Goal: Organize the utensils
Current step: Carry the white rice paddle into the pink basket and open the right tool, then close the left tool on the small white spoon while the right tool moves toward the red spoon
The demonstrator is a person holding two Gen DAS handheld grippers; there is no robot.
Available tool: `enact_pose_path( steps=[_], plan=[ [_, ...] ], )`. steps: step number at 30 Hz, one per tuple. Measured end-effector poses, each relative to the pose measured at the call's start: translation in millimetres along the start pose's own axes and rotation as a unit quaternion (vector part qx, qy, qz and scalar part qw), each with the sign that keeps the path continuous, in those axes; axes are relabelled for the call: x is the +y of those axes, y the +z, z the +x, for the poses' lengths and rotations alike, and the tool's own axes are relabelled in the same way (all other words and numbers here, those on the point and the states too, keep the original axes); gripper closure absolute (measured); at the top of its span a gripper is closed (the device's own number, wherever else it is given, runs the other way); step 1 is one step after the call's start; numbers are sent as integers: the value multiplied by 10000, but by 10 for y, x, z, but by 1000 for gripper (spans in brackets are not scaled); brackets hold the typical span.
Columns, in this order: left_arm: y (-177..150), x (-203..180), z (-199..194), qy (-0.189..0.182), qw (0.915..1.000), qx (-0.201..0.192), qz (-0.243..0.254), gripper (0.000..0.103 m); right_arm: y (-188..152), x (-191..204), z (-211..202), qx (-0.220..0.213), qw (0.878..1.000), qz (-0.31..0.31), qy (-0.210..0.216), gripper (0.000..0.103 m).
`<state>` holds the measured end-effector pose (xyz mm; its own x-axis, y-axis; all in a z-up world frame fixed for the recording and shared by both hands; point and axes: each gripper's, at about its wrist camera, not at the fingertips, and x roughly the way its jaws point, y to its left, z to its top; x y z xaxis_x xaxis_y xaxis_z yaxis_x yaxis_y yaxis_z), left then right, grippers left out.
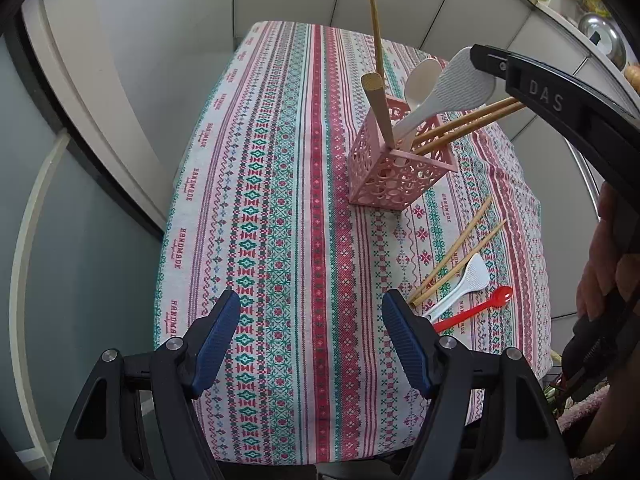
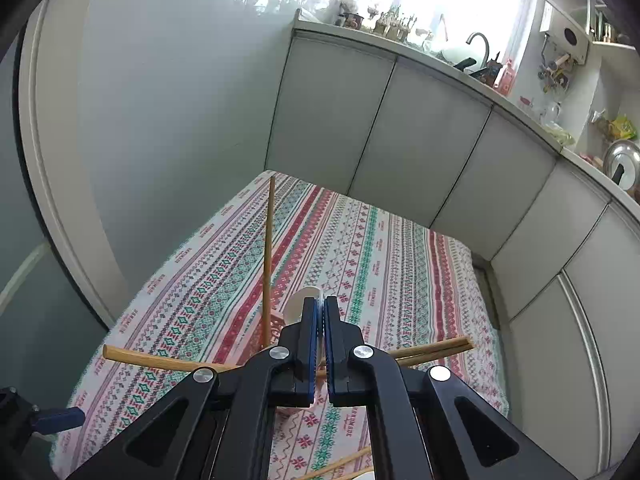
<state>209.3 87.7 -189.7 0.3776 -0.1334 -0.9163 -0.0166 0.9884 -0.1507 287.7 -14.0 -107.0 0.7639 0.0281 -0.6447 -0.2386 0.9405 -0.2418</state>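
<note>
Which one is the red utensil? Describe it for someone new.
On the striped tablecloth, look past the pink holder to the loose utensils near the right edge. The red fork-tipped spoon lies nearest the edge, beside the white paddle; it alone is red.

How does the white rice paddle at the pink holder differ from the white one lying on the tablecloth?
The large white rice paddle stands tilted in the pink perforated holder, head up; the smaller white paddle lies flat on the striped tablecloth.

The right gripper is closed on the large paddle's head; nothing touches the smaller one.

The large paddle looks bigger.

Both are white plastic with dimpled heads.
</note>
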Motion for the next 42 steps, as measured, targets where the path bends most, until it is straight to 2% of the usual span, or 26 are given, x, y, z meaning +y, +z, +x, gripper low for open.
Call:
enact_pose_path(
  steps=[6,10,17,20,21,26,28,34,37,42],
  plan=[
    [0,-1,30,57,10000,51,-17,27,-59,-46,115,212,9977,343,553,98],
    [7,-12,41,91,9999,49,-35,27,-65,-153,57,267,9938,642,871,88],
    [-3,-108,84,105,9999,75,73,27,-138,-390,-324,263,9917,779,989,83],
    [-31,-184,115,123,9997,119,182,27,-279,-529,-459,385,9908,813,1009,69],
    [-44,-215,122,131,9996,126,228,27,-344,-588,-489,462,9902,834,1025,60],
    [-100,-406,186,111,9986,164,488,27,-692,-892,-514,897,9858,970,1040,55],
    [-113,-479,230,99,9981,204,571,27,-842,-1022,-478,1070,9833,1077,1003,46],
    [-155,-756,380,44,9957,377,841,27,-1290,-1303,-321,1668,9725,1322,943,34],
    [-190,-909,452,72,9936,435,1037,27,-1510,-1421,-232,1984,9647,1457,935,31],
    [-236,-1163,563,134,9895,499,1353,27,-1890,-1681,18,2598,9346,2091,1234,30]
  ],
)
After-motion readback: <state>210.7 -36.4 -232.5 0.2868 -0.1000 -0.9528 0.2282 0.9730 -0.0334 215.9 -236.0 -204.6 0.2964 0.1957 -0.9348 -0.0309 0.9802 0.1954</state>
